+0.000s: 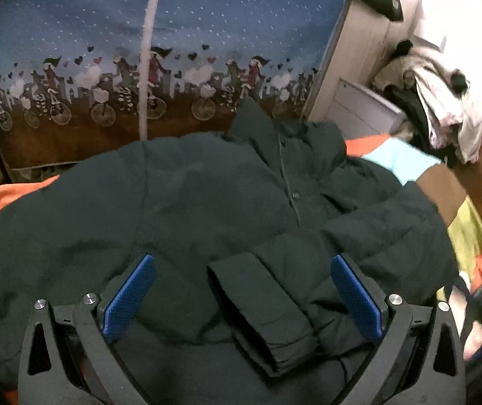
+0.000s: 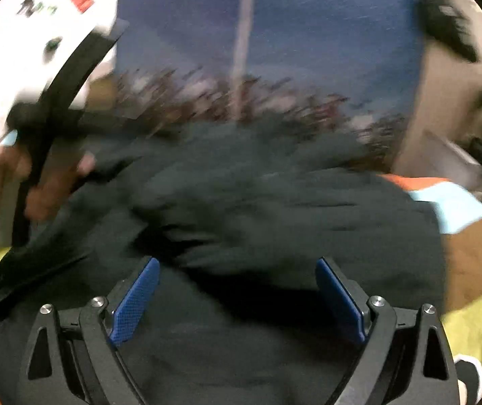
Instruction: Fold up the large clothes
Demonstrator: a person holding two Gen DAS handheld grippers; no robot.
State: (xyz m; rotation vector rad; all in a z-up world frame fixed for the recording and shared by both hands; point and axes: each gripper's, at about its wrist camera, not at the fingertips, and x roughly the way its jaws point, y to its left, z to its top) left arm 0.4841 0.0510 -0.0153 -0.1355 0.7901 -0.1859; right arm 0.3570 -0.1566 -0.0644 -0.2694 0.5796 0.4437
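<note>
A large dark green padded jacket (image 1: 207,195) lies spread on the bed, collar and snap placket toward the far side. One sleeve is folded across the front, and its cuff (image 1: 264,310) lies between the blue pads of my left gripper (image 1: 242,260). That gripper hovers open above the cloth and grips nothing. In the blurred right wrist view the jacket (image 2: 274,209) fills the middle. My right gripper (image 2: 237,263) stands open over it, jaws wide, with nothing pinched. A hand (image 2: 38,182) holding a black handle shows at the left edge there.
The bed cover (image 1: 1,195) shows orange, cyan, brown and yellow-green patches around the jacket. Behind stands a blue fabric wardrobe (image 1: 173,50) printed with cyclists. A white drawer unit (image 1: 359,108) and a heap of clothes (image 1: 436,108) sit at the right.
</note>
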